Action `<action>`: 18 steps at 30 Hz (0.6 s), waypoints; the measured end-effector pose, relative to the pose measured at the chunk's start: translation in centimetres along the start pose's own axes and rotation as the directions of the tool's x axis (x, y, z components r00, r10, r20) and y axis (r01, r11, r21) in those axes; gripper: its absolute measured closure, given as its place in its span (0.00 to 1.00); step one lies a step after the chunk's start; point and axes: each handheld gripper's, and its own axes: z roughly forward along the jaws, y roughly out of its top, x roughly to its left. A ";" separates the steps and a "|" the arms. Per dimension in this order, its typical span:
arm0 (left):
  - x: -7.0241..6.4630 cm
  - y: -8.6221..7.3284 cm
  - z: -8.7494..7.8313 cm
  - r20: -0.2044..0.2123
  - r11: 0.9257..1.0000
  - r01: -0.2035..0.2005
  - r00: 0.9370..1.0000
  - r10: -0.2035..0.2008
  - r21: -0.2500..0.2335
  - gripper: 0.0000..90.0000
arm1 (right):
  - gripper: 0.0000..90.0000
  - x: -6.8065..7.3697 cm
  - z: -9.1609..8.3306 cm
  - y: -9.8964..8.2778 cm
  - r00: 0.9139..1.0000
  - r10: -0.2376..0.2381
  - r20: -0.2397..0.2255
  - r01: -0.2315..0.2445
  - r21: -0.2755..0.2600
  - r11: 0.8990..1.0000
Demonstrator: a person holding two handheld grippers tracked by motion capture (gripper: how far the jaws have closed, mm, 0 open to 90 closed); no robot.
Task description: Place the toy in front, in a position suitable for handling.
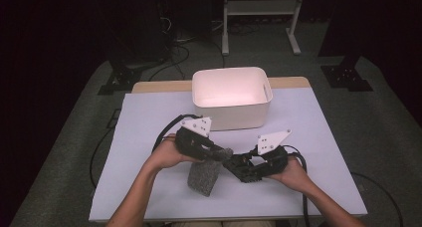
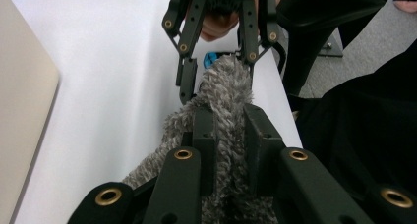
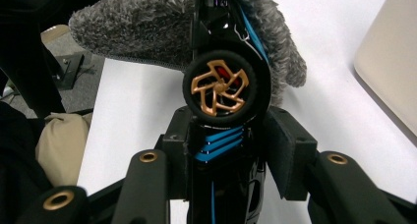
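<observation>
My left gripper [image 1: 217, 155] [image 2: 229, 130] is shut on a grey fluffy cloth [image 1: 204, 177] [image 2: 225, 89], which hangs down from its jaws toward the table. My right gripper [image 1: 235, 165] [image 3: 231, 133] is shut on a black toy car [image 3: 221, 135] with blue stripes and a gold-spoked wheel [image 3: 219, 89]. The two grippers meet tip to tip over the front middle of the table. The cloth [image 3: 137, 30] lies against the far end of the car and drapes over it. In the left gripper view the right gripper [image 2: 219, 69] faces me, with a blue bit of the car [image 2: 211, 60] behind the cloth.
A white tub [image 1: 232, 95] stands at the back middle of the white table top [image 1: 149, 122], just beyond the grippers. A person's forearms come in from the bottom edge. Cables trail from both grippers. The floor, stands and a shelf frame [image 1: 259, 18] lie beyond.
</observation>
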 end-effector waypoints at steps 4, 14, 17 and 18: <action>0.0 0.0 0.2 0.001 1.000 0.001 1.000 -0.001 0.015 0.86 | 0.63 0.1 -0.7 -0.3 1.000 0.014 0.013 -0.014 0.009 1.000; 0.2 0.5 0.7 0.014 1.000 -0.007 1.000 0.007 0.000 0.86 | 0.63 -0.1 -1.1 -0.5 0.999 0.037 0.010 -0.037 -0.019 0.999; 0.1 0.7 -0.1 0.007 1.000 -0.009 1.000 0.010 -0.024 0.86 | 0.63 -0.1 -0.6 -0.2 0.999 0.052 -0.010 -0.052 -0.054 0.997; 0.0 0.8 -0.5 0.003 0.999 -0.012 1.000 0.012 -0.030 0.86 | 0.63 -0.2 0.1 0.3 0.999 0.042 -0.006 -0.042 -0.071 0.997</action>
